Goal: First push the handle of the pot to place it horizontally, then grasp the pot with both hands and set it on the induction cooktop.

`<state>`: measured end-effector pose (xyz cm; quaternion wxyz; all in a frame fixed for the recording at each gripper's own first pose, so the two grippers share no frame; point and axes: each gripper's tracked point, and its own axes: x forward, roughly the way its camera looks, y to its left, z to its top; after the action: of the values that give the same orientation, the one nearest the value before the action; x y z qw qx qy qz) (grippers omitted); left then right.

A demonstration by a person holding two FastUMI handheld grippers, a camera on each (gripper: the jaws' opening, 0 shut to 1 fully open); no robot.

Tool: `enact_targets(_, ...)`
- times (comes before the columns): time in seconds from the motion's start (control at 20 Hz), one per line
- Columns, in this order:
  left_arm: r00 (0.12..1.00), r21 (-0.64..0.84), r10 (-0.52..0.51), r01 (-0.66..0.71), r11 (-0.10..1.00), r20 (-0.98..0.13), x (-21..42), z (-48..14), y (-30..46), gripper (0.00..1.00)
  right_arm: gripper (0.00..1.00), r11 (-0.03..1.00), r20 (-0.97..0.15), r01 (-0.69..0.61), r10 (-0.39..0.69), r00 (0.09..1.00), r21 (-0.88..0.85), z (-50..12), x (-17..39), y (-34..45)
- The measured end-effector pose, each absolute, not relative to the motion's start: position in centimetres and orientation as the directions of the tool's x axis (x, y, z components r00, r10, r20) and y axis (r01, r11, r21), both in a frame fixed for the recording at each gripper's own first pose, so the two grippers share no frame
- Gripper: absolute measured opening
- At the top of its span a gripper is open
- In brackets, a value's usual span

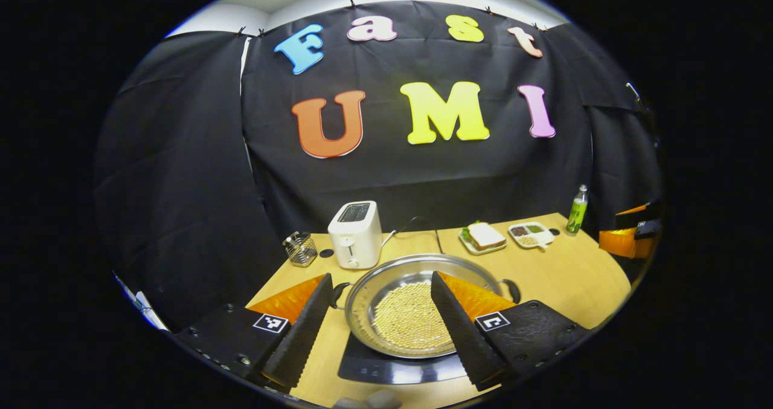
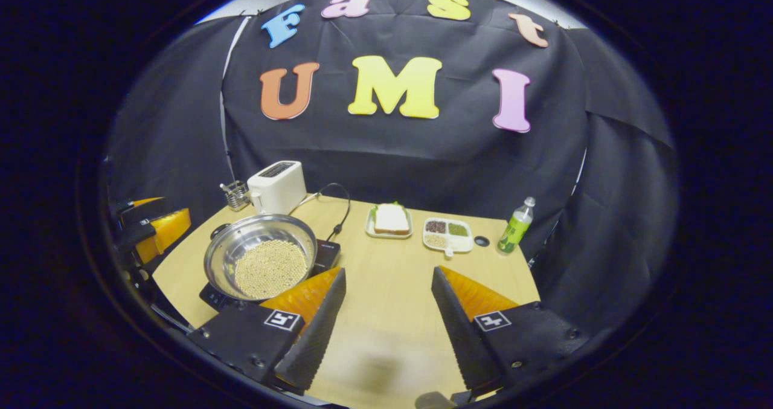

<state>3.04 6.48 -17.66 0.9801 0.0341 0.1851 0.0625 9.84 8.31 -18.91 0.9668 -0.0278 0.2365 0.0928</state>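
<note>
The steel pot (image 1: 416,279), filled with pale beans, rests on the black induction cooktop (image 1: 386,370) just ahead of me. Its two small black handles stick out to the left (image 1: 338,293) and right (image 1: 512,289). My left gripper (image 1: 381,276) is open and hangs above the near side of the pot, its fingers apart and holding nothing. In the right gripper view the pot (image 2: 259,258) sits on the cooktop (image 2: 329,253) at the left. My right gripper (image 2: 389,271) is open over bare table to the right of the pot. The left gripper (image 2: 151,225) shows at the far left there.
A white toaster (image 1: 355,234) and a wire holder (image 1: 300,249) stand behind the pot, with a black cable (image 2: 338,206) running to the cooktop. Farther right are a sandwich plate (image 2: 391,220), a divided dish (image 2: 447,234) and a green bottle (image 2: 514,228). The wooden table (image 2: 386,312) has room at the front.
</note>
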Motion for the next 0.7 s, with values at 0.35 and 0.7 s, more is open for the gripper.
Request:
enact_targets(0.35, 0.978, 0.052, 0.063, -0.053, 0.997, -0.201, 3.8, -8.2, -2.5, 0.96, 1.00, 0.984, -0.292, -0.175, 0.168, 0.941, 0.002, -9.5, 8.0, 1.5)
enact_targets(0.7, 0.997, 0.028, -0.006, 0.008, 1.000, -0.073, 3.8, 0.0, -8.6, 0.96, 1.00, 0.995, -0.115, -0.091, 0.096, 0.989, 0.044, -1.3, 6.1, -5.1)
